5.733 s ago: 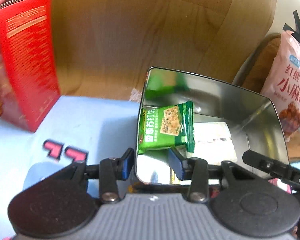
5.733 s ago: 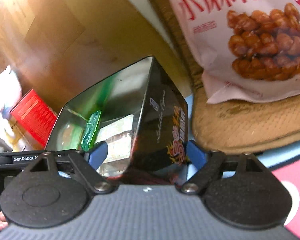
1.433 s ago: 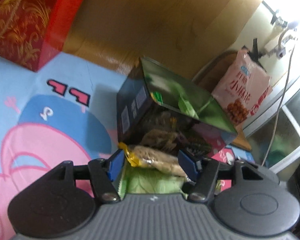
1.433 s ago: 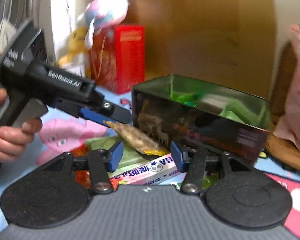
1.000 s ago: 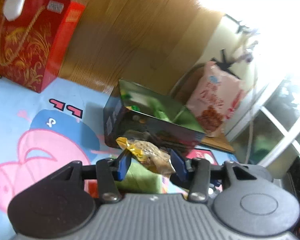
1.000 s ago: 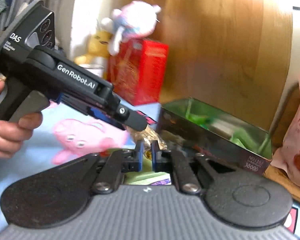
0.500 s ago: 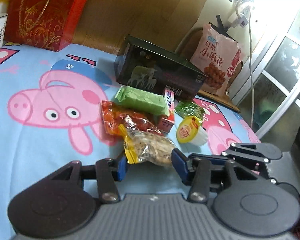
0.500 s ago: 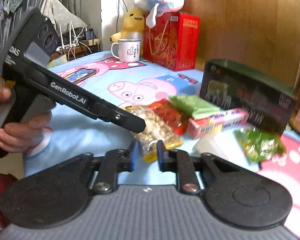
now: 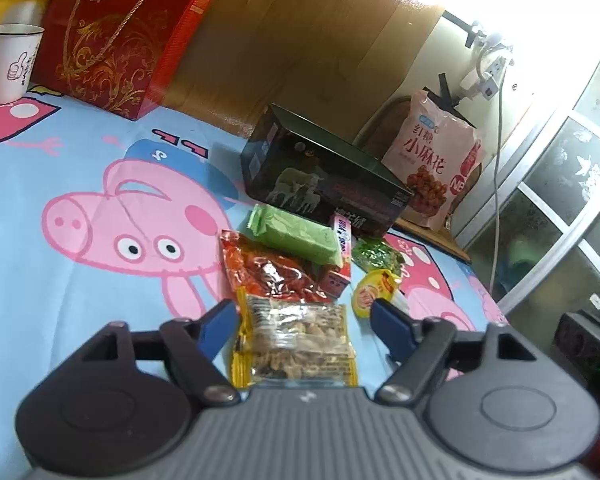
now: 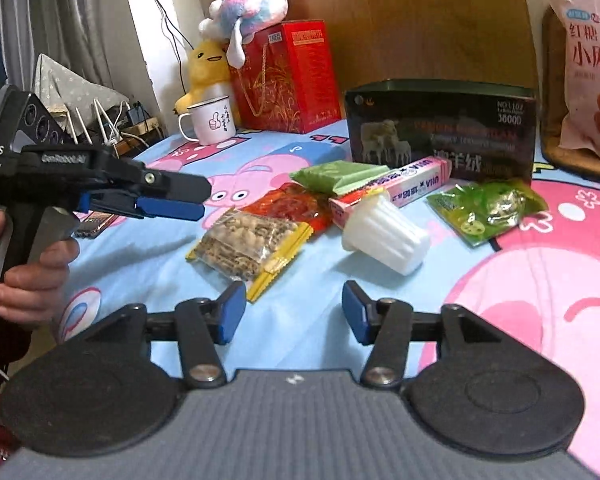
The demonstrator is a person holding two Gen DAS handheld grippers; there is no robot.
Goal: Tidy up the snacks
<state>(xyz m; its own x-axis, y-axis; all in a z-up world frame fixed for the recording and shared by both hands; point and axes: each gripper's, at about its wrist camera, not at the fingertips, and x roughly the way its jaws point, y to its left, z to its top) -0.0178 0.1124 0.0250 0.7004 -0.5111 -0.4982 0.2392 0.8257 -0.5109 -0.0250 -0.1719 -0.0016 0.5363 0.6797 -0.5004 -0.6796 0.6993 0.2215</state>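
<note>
Snacks lie on the cartoon-pig sheet (image 9: 100, 288) before a dark open box (image 9: 320, 184) (image 10: 440, 128). A clear yellow-edged nut packet (image 9: 296, 344) (image 10: 248, 244) lies on the sheet between the jaws of my open left gripper (image 9: 304, 320), untouched. Behind it lie a red packet (image 9: 268, 272) (image 10: 296, 204), a green packet (image 9: 296, 232) (image 10: 336, 174), a pink candy box (image 9: 342, 236) (image 10: 404, 182), a jelly cup (image 9: 374, 292) (image 10: 384, 234) and a green candy bag (image 9: 376, 254) (image 10: 488, 208). My right gripper (image 10: 294, 312) is open and empty, in front of the cup.
A red gift box (image 9: 120, 36) (image 10: 288, 76), a white mug (image 9: 8, 64) (image 10: 210, 120) and plush toys (image 10: 252, 12) stand at the back left. A pink snack bag (image 9: 436, 168) (image 10: 588, 80) leans at the back right. A phone (image 10: 94, 226) lies under the left gripper body.
The left gripper has let go of the nut packet, which now lies on the sheet, and its jaws stand wider. The right gripper has opened from shut. Both have drawn back from the box.
</note>
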